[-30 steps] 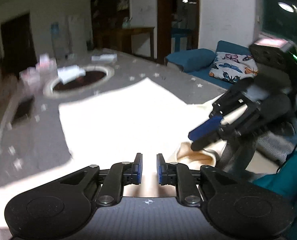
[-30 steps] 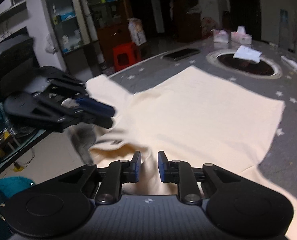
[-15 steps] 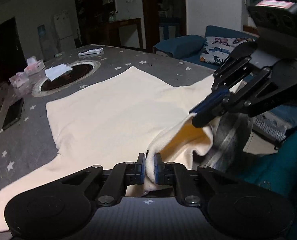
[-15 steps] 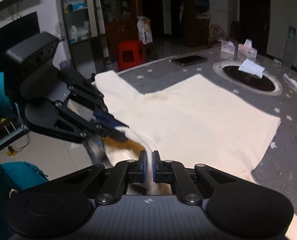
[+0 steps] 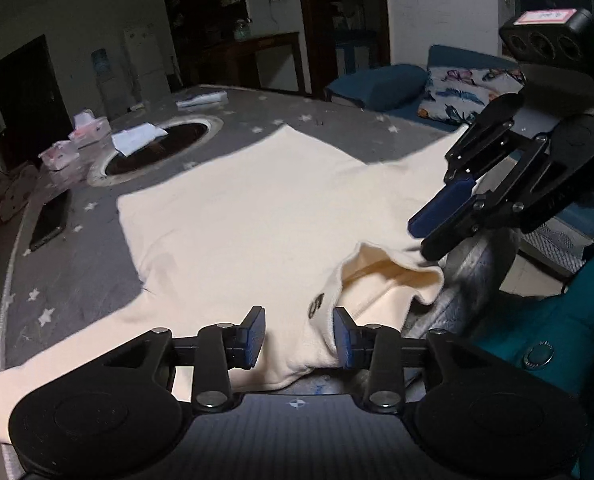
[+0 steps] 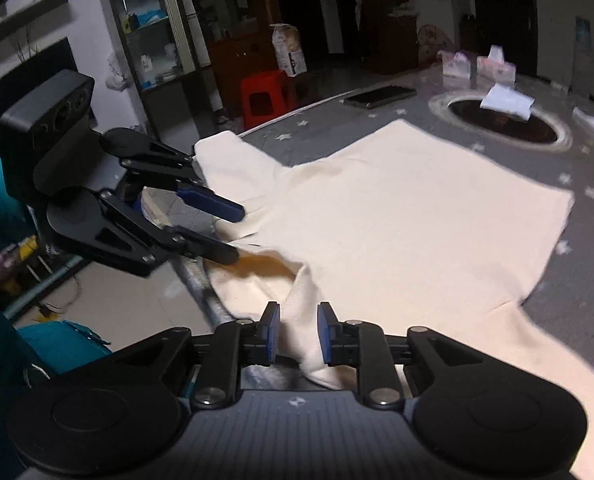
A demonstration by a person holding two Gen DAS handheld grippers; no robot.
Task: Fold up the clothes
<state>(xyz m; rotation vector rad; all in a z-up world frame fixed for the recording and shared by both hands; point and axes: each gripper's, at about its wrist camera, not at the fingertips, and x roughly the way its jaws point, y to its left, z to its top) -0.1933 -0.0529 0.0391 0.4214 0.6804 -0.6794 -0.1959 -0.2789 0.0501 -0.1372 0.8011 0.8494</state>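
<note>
A cream sweatshirt lies spread flat on the grey star-patterned table, its collar at the near edge; it also shows in the right wrist view. My left gripper is open, its jaws either side of the left part of the collar. My right gripper is open around the right part of the collar, which stands in a loose ridge between the pads. Each gripper shows in the other's view, the right gripper and the left gripper, both with jaws apart over the collar.
A round dark inset with white paper on it sits mid-table. Tissue boxes and a dark phone lie at the far left. A blue sofa with a patterned cushion is at the right. A red stool stands beyond the table.
Both grippers were shut on the collar half a second ago; both have opened and the collar has dropped back onto the table edge.
</note>
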